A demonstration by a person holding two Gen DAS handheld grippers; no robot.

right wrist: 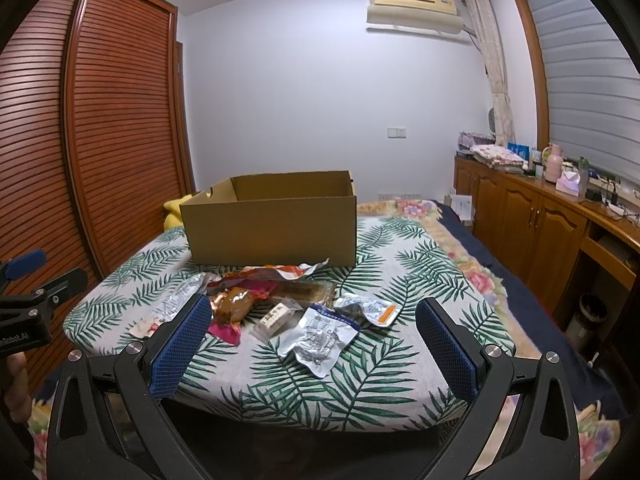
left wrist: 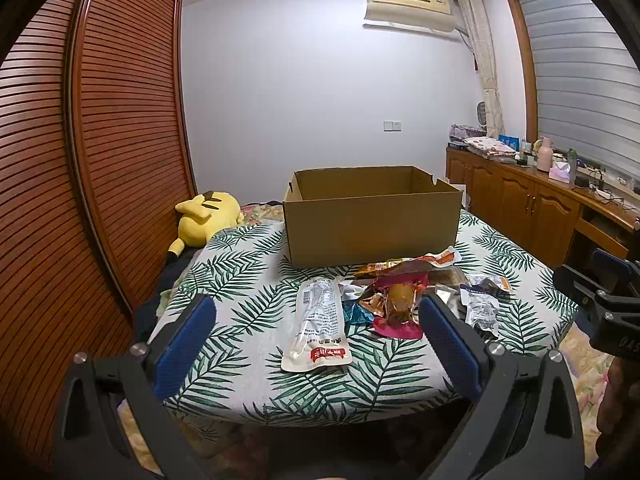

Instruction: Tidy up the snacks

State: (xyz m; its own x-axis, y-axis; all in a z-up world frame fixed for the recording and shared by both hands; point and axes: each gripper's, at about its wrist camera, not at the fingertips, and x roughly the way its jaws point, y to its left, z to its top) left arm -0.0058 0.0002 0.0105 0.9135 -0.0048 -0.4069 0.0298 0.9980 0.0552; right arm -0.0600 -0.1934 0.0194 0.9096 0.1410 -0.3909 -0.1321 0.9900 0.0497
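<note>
Across the bed, I see a leaf-print cloth (left wrist: 248, 280) spread over the mattress, and on its far half a cardboard box (left wrist: 372, 224) that stands upright with its top open; what I can see of its inside looks empty. Between the box and me lies the pile of snacks (right wrist: 276, 300), loose packets touching and overlapping one another just in front of the box's near wall. A long white pouch (left wrist: 318, 326) lies at the left edge of the pile, a silver-and-blue packet (right wrist: 320, 338) sits nearest the right gripper, and a red-wrapped brown snack (left wrist: 400, 304) rests in the middle.

Both tools hover short of the pile, each holding nothing. My left gripper (left wrist: 316, 344) has its jaws spread wide with the white pouch framed between them; my right gripper (right wrist: 312, 344) is likewise released, with the silver packet framed between its jaws.

I judge the task barely begun: nothing appears packed yet, and this is the approach to a first pick. The next move calls for lowering one gripper onto a single packet, pinching a thin, slippery edge without dragging its neighbours, then carrying it over the box wall.
</note>
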